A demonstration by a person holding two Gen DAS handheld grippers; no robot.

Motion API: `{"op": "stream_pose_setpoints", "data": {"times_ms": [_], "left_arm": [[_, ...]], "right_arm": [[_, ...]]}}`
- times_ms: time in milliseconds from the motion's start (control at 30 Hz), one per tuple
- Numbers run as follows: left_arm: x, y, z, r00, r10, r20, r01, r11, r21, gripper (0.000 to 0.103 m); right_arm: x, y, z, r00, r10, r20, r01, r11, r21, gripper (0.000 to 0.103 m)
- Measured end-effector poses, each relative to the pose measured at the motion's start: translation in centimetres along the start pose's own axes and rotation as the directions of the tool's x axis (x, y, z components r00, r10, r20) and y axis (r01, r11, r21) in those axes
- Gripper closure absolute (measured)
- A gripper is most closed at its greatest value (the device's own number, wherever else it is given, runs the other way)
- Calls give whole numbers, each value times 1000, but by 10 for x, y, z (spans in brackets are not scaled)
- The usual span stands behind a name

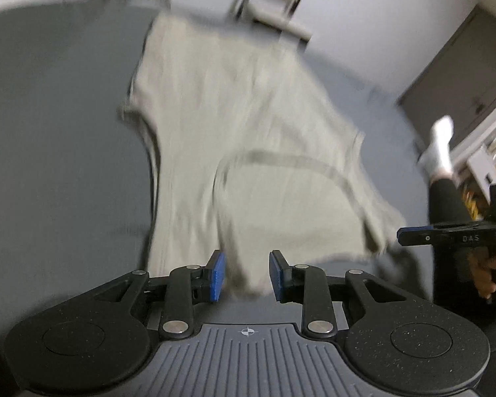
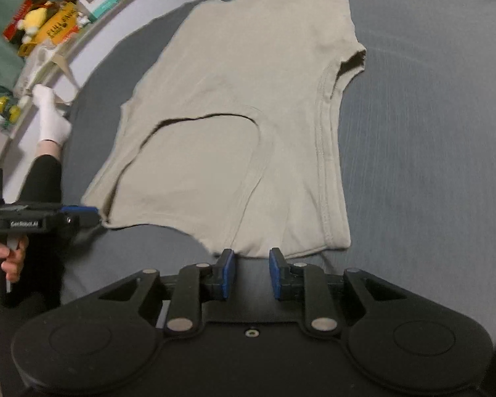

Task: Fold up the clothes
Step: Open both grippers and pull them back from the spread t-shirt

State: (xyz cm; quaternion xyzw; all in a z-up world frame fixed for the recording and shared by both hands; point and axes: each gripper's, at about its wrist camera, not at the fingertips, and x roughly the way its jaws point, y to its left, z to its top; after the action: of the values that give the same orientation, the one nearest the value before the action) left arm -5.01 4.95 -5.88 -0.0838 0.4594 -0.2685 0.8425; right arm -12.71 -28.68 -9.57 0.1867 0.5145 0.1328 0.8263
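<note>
Lying spread on a gray bed cover (image 2: 430, 132), a beige sleeveless shirt (image 2: 234, 99) is seen in both wrist views. The neckline (image 2: 208, 122) is turned toward the cameras, and one armhole (image 2: 350, 63) is seen at the right side in the right wrist view. The shirt is mostly flat, with a few soft creases; the near hem edge is slightly rumpled.

Left wrist view: heavily blurred. The left tongs (image 1: 246, 274) are seen with their blue pads (image 1: 217, 276) set apart, a narrow gap between them. A fold of the shirt (image 1: 241, 132) hangs or lies in that gap, but contact with the pads cannot be confirmed from the blur. The right tongs (image 1: 401, 236) are seen side-on at the right edge, just beside a shirt corner; their opening cannot be told from this angle. A hand (image 1: 486, 271) is wrapped round the handle below them.

Right wrist view: sharp. The right tongs (image 2: 252, 273) are held parted, pads (image 2: 228, 274) apart, nothing between them; the near shirt edge lies just beyond the tips. The left tongs (image 2: 94, 213) are seen side-on at the left, at the shirt's near-left corner; whether cloth is touched cannot be told.

A foot in a white sock (image 2: 51, 115) is seen beside the bed. Shelves with boxes and a yellow plush toy (image 2: 36, 20) are noted in the background.
</note>
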Motion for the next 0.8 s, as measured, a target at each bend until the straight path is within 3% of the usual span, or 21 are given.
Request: {"op": "stream_pose_setpoints", "data": {"times_ms": [133,200,267,400,567,633,800], "left_arm": [[-4,2,14,982,-57,178,71,995,-73,71],[7,2,20,969,-100,227,131,984,-123,43],[19,1,23,960,-87,267,129,981,-144,39],[44,4,41,953,-27,302,80,983,-164,39],[76,11,56,952,-35,303,88,983,-162,39],[82,16,56,947,-19,320,72,986,-153,39],[94,35,51,940,67,334,21,967,-253,39]], "right_arm": [[-28,-17,18,977,-28,211,15,998,63,67],[-31,-38,35,953,-67,295,21,987,159,67],[-27,-60,50,928,-122,352,30,966,255,67],[-4,-74,78,913,-191,360,79,949,304,67],[25,-43,95,884,-293,364,274,956,105,67],[35,-34,98,882,-283,377,277,958,70,67],[47,-36,104,860,-321,397,322,944,64,70]]}}
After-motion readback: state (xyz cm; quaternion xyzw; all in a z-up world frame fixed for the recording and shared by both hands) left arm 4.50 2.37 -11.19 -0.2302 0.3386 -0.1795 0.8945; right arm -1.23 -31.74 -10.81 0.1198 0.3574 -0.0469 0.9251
